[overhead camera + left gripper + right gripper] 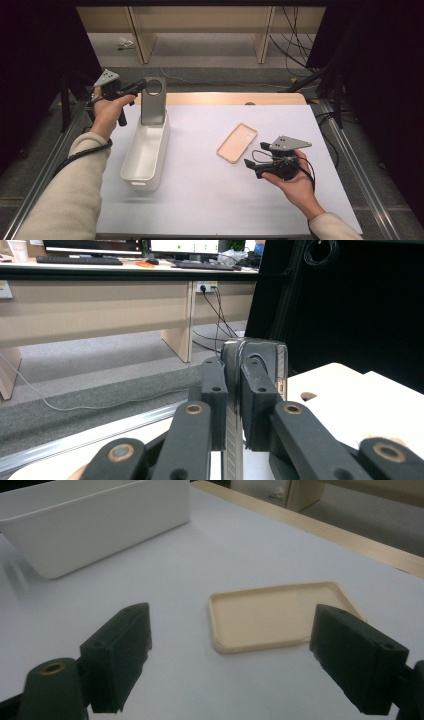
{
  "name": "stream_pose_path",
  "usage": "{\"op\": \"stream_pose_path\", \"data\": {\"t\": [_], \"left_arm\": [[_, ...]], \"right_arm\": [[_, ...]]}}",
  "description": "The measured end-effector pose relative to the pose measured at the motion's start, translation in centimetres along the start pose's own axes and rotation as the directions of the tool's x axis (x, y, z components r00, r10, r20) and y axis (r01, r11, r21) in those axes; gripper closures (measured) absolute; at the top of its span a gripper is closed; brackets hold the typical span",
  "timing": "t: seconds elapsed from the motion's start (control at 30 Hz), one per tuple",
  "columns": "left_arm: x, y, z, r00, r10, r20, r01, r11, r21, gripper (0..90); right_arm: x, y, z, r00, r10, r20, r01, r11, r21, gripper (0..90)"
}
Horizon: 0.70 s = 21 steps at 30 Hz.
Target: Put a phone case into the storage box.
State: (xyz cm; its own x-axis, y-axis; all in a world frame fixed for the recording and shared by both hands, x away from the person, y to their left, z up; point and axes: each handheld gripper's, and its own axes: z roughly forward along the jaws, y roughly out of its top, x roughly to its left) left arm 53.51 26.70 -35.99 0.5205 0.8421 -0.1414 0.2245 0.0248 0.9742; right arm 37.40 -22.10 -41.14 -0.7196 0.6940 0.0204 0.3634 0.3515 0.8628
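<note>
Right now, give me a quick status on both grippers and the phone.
Left gripper shut on phone, upright over white bin. Right gripper open, facing beige phone case. Nothing between.

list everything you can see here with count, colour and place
grey flat phone with round camera ring: one, grey, held upright at the far end of the bin, clamped in the left gripper's jaws
white oblong plastic bin: one, white, left part of the table
beige phone case: one, beige, flat and hollow side up, mid table, ahead of the right gripper's jaws
white table top: one, white with a wooden far edge
left gripper: one, black, shut on the phone
right gripper: one, black, jaws open beside the case
hands: two, one per gripper
</note>
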Motion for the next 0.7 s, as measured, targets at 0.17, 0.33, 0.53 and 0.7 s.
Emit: {"op": "stream_pose_path", "data": {"t": [0.17, 0.33, 0.53, 0.7], "left_arm": [[0.2, -0.5, 0.3, 0.9999, -0.01, -0.006, 0.01, 0.9999, 0.008, 82.0], [0.4, -0.8, 0.5, 0.9997, -0.019, -0.014, 0.019, 0.9997, 0.014, 82.0], [0.5, -1.0, 0.6, 0.9996, -0.019, -0.021, 0.019, 0.9995, 0.023, 82.0], [0.7, -1.2, 0.7, 0.9994, -0.024, -0.024, 0.024, 0.9993, 0.027, 82.0]], "right_arm": [[0.0, 0.0, 0.0, 1.0, 0.001, 0.0, -0.001, 1.0, 0.0, 17.6], [0.0, 0.0, 0.0, 1.0, 0.001, 0.0, -0.001, 1.0, 0.0, 17.6], [0.0, 0.0, 0.0, 1.0, 0.0, 0.0, 0.0, 1.0, 0.002, 17.6], [0.0, 0.0, 0.0, 1.0, 0.001, -0.001, -0.001, 1.0, 0.0, 17.7]]}}
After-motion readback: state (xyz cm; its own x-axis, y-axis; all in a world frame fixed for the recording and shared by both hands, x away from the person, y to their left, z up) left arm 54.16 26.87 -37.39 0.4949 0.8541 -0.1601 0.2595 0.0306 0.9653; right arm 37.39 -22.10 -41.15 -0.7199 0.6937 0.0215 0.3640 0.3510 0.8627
